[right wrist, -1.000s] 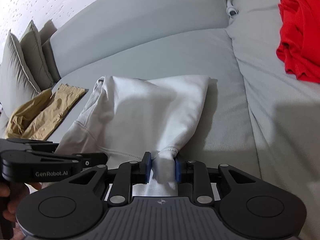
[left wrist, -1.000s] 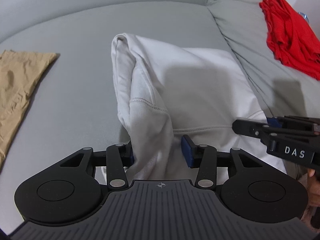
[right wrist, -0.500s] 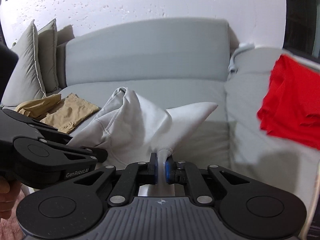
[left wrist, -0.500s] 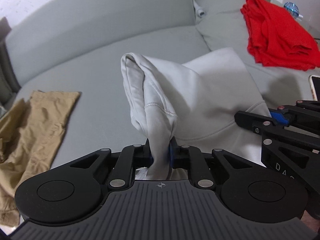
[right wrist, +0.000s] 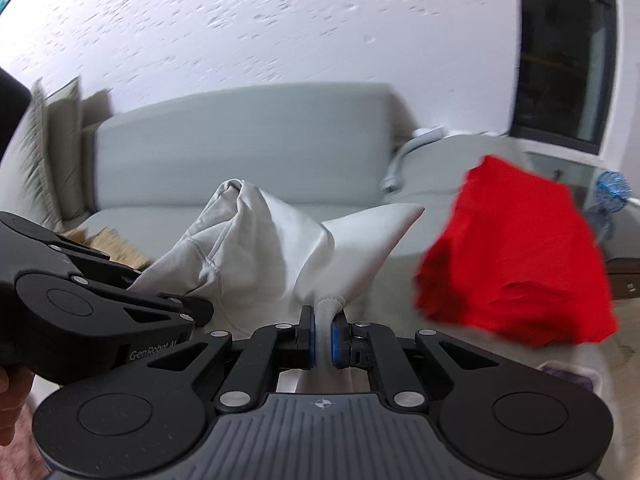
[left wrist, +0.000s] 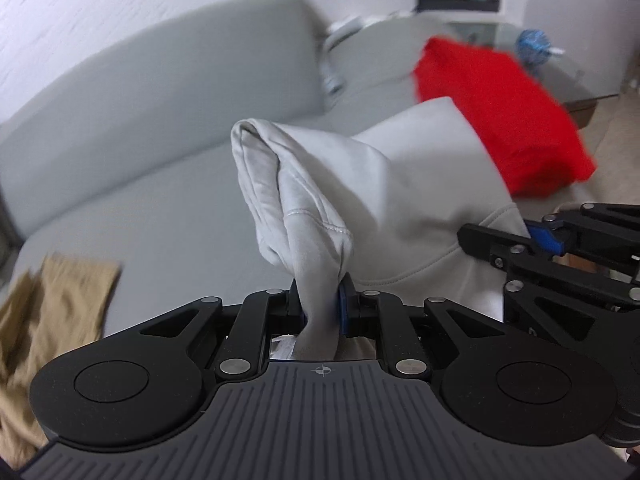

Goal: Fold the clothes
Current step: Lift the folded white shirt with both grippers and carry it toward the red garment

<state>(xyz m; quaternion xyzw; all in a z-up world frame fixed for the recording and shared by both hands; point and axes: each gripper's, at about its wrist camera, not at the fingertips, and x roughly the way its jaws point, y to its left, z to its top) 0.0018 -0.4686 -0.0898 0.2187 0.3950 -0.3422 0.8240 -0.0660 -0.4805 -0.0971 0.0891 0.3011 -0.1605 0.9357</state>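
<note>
In the left wrist view we see the jaws of the left gripper (left wrist: 322, 309) closed on a bunched fold of the white sweatshirt (left wrist: 404, 184). The cloth passes between the blue pads and continues down behind the gripper body. In the right wrist view the jaws of the right gripper (right wrist: 323, 332) are closed on another narrow fold of the same sweatshirt (right wrist: 256, 248), with the pads nearly meeting around it.

Beyond both grips, the sweatshirt hangs stretched between the two grippers, raised over the seat of the grey sofa (left wrist: 152, 216). A stitched seam curves across the fabric just above the left grip. One corner of the garment points away toward the sofa's back in the right wrist view.

Each gripper shows at the edge of the other's view: the right gripper (left wrist: 548, 240) at the right side of the left view, the left gripper (right wrist: 200, 312) at the left side of the right view, with part of a hand (right wrist: 10, 388) beneath it.

Farther out, a tan garment (left wrist: 48, 332) lies flat on the seat to the left. A red garment (right wrist: 516, 256) lies on the sofa section to the right, well apart from the sweatshirt. Cushions (right wrist: 44, 152) stand at the far left end, blurred.
</note>
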